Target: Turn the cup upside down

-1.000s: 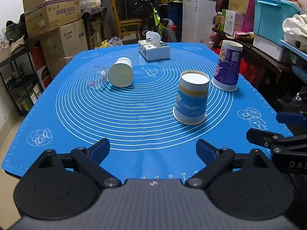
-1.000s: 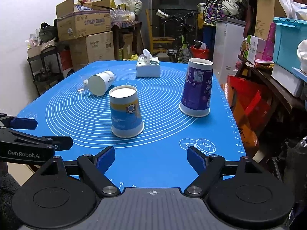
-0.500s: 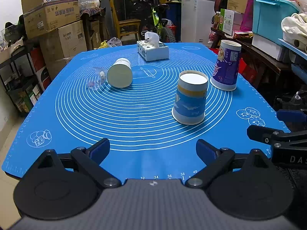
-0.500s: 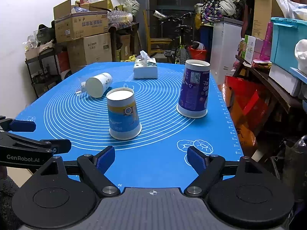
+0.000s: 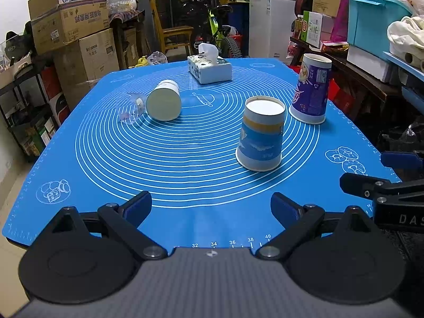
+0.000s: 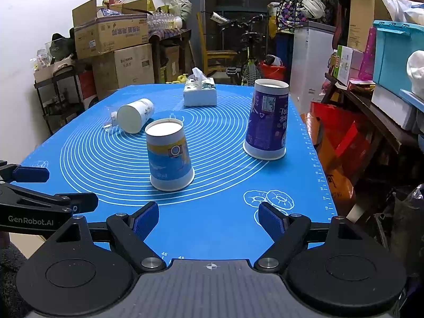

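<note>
A blue-and-yellow paper cup point(image 5: 261, 135) point(image 6: 169, 156) stands upside down, rim on the blue mat point(image 5: 185, 159). A purple paper cup point(image 5: 311, 88) point(image 6: 267, 120) also stands upside down, farther right. A white cup point(image 5: 164, 100) point(image 6: 136, 114) lies on its side at the left, base toward me, beside a clear plastic cup point(image 5: 131, 107) also on its side. My left gripper point(image 5: 210, 206) is open and empty above the mat's near edge. My right gripper point(image 6: 208, 216) is open and empty near the mat's front right.
A tissue box point(image 5: 209, 69) point(image 6: 200, 92) sits at the mat's far end. Cardboard boxes point(image 5: 71, 18) and a shelf stand left. A bicycle point(image 5: 217, 26), a white cabinet point(image 5: 267, 23) and storage bins point(image 5: 376, 21) stand behind and right. The table's right edge drops beside red bags point(image 6: 341, 143).
Both grippers have drifted slightly; the cups sit a little higher and farther left in the right wrist view. No cup has moved on the mat. Both grippers stay open.
</note>
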Available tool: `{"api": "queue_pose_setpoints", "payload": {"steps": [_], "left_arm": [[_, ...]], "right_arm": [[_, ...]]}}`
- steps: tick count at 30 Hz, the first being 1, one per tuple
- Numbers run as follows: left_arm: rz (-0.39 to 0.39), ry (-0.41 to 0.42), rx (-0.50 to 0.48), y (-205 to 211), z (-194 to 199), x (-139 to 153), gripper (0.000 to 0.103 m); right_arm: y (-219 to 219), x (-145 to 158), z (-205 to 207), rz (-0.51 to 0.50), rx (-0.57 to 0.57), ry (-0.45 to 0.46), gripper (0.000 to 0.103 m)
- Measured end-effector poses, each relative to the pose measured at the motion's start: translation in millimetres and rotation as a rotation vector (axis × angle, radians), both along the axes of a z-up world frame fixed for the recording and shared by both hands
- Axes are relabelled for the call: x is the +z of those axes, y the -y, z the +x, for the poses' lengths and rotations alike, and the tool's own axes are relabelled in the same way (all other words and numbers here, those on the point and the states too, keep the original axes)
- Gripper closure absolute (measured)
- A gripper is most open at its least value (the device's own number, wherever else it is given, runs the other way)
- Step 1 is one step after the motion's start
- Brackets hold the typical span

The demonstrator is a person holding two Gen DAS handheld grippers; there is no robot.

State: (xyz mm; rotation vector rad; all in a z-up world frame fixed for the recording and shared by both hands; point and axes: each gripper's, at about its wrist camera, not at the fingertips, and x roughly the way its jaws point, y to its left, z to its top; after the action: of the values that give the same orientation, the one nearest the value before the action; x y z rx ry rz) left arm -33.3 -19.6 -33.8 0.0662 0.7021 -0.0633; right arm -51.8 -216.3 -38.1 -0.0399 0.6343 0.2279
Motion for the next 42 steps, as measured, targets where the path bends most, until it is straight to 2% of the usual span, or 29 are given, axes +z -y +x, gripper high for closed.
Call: {"api": "queue_pose_setpoints", "payload": {"steps": [42], "left_arm": [[0.003, -0.003, -0.002, 1.2, 0.4, -1.9, 0.007]], "right_arm": [[2.4, -5.1, 0.7, 0.008, -0.002, -0.012, 0.018]]}}
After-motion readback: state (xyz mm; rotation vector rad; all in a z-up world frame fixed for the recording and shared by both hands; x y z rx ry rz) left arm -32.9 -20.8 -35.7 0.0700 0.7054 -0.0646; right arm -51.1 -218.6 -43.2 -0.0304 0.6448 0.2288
